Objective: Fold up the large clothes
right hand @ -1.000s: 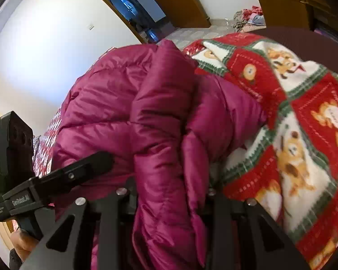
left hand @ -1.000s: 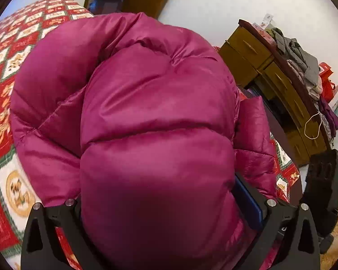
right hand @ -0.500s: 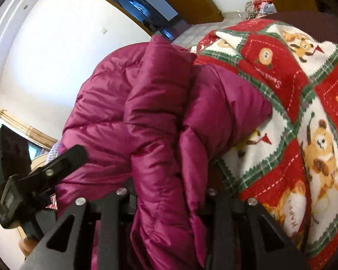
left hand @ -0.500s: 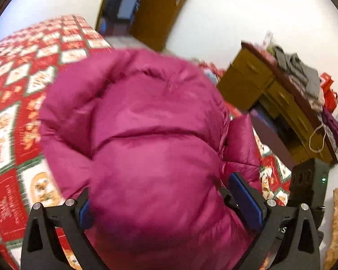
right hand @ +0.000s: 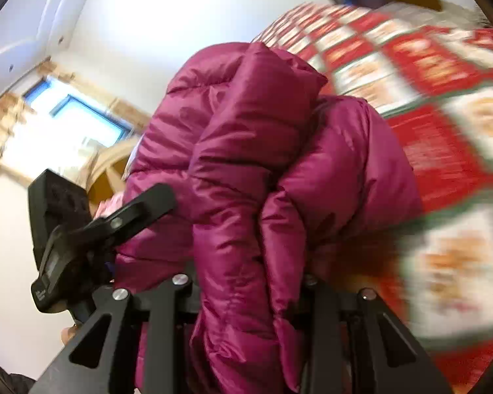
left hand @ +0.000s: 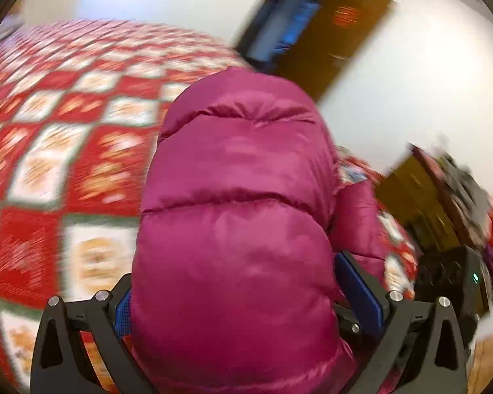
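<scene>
A magenta puffer jacket (left hand: pixel 240 229) is bunched into a thick padded bundle above the red, white and green patchwork quilt (left hand: pixel 65 164). My left gripper (left hand: pixel 240 295) is shut on the bundle's near end, its blue pads (left hand: pixel 358 282) pressing both sides. In the right wrist view the jacket (right hand: pixel 246 164) hangs in folds, and my right gripper (right hand: pixel 246 279) is shut on a thick fold. The left gripper (right hand: pixel 82 229) holds the same bundle at the left there. The right gripper's black body (left hand: pixel 457 279) shows at the right edge of the left wrist view. Both views are motion-blurred.
The quilt (right hand: pixel 443 131) covers a wide bed. A brown door (left hand: pixel 328 39) stands open at the back. A wooden dresser (left hand: pixel 420 197) piled with clothes stands on the right. A bright window (right hand: pixel 65 121) and a wooden headboard (right hand: pixel 111 167) lie beyond the jacket.
Both grippers have swung sideways together with the jacket still held. More quilt now shows beside the bundle; the dresser slid to the edge of the left view and the window came into the right view.
</scene>
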